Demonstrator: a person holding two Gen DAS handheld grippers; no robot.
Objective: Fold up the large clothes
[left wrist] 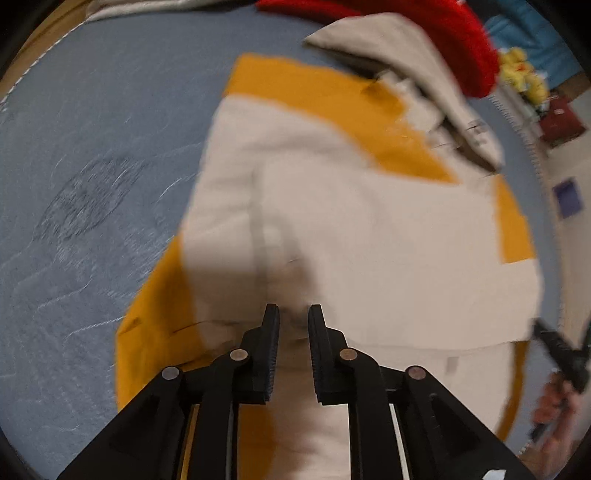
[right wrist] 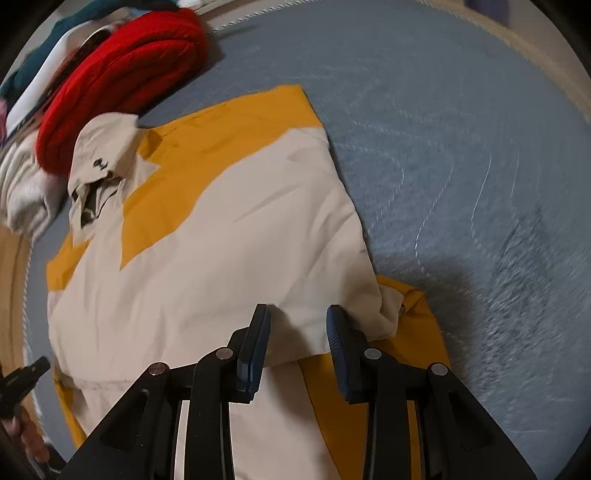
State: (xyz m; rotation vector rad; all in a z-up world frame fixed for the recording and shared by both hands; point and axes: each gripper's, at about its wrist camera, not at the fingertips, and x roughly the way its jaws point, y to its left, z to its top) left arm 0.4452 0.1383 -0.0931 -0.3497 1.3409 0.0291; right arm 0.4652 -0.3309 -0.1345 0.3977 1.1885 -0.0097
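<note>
A beige and mustard-yellow shirt (left wrist: 351, 229) lies partly folded on a blue-grey quilted surface (left wrist: 92, 166); it also shows in the right wrist view (right wrist: 221, 258). Its beige collar (right wrist: 103, 147) points to the far side. My left gripper (left wrist: 293, 314) hovers over the shirt's near part, jaws open with a narrow gap and nothing between them. My right gripper (right wrist: 299, 314) is open over the shirt's near right corner, empty. The other hand-held gripper shows at the edge of each view, in the left wrist view (left wrist: 561, 354) and the right wrist view (right wrist: 22, 380).
A red knit garment (right wrist: 122, 74) lies past the collar, also in the left wrist view (left wrist: 443, 33). More clothes are piled at the far left (right wrist: 29, 184). The quilted surface (right wrist: 461, 166) stretches to the right. Yellow toys (left wrist: 521, 70) sit beyond the edge.
</note>
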